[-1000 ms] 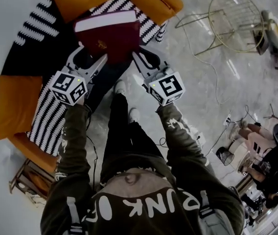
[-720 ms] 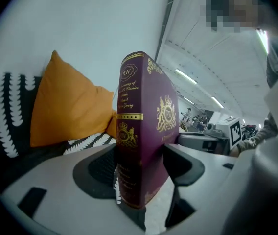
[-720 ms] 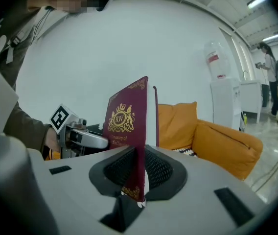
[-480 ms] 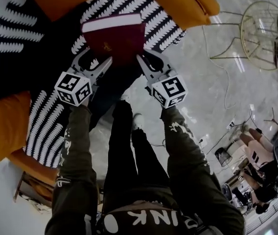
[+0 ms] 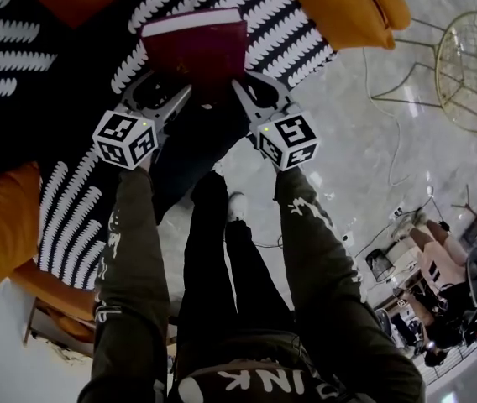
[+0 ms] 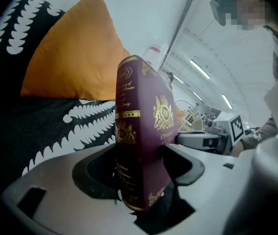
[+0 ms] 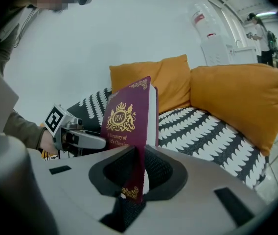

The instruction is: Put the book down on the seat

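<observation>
Gleaming gold-crested maroon book (image 6: 146, 131)

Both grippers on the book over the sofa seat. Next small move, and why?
Probably lower both together, jaws kept shut. The left gripper and right gripper each clamp an edge of the maroon book, which hangs over the black-and-white seat and looks not yet set down; opening now would likely drop it.

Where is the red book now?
Head view, top centre: the book sits gripped by the left gripper and right gripper, over the patterned seat.
</observation>
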`<state>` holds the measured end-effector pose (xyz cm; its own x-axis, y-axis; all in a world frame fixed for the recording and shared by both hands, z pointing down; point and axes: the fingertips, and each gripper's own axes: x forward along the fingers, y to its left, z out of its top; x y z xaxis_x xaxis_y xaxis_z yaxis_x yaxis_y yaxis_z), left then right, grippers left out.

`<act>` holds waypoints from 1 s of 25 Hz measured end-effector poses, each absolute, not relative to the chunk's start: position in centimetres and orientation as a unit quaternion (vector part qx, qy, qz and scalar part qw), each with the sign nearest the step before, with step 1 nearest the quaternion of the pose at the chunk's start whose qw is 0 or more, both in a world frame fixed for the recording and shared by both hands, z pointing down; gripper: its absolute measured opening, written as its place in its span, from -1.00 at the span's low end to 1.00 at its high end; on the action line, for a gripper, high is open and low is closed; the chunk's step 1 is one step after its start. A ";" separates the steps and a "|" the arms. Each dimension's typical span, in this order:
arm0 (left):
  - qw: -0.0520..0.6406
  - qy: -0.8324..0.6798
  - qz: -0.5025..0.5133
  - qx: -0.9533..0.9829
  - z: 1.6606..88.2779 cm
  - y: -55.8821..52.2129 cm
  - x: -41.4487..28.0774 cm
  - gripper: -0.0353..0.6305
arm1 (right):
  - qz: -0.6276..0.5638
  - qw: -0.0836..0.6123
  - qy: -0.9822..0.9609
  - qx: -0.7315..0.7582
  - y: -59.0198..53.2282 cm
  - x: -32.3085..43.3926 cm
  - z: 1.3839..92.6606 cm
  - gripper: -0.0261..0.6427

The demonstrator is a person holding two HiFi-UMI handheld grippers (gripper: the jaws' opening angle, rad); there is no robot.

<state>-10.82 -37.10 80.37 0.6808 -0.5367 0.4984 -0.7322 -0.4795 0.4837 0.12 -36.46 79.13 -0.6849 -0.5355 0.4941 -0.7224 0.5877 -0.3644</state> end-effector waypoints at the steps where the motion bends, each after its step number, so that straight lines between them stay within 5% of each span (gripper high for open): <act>1: 0.347 -0.379 0.139 0.847 80.3 -37.4 -11.6 -0.02 | 0.280 0.167 -0.875 0.358 -36.9 -0.7 79.2 -0.71; 10: 0.387 -0.385 0.064 0.835 90.9 -41.8 -13.4 0.00 | 0.307 0.175 -0.863 0.362 -41.9 -1.4 90.4 -0.62; 21: 0.311 -0.479 0.019 0.820 76.8 -45.0 -22.0 -0.06 | 0.294 0.135 -0.873 0.364 -44.2 -4.1 79.2 -0.75; 25: 0.250 -0.501 0.002 0.829 74.5 -45.3 -23.3 -0.43 | 0.242 0.116 -0.890 0.369 -44.4 -4.9 77.9 -0.87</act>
<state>-23.26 -45.29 74.47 0.4988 -0.8285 0.2544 -0.8308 -0.3735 0.4126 -4.88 -44.36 77.95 -0.7009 -0.6007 0.3845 -0.7127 0.6101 -0.3461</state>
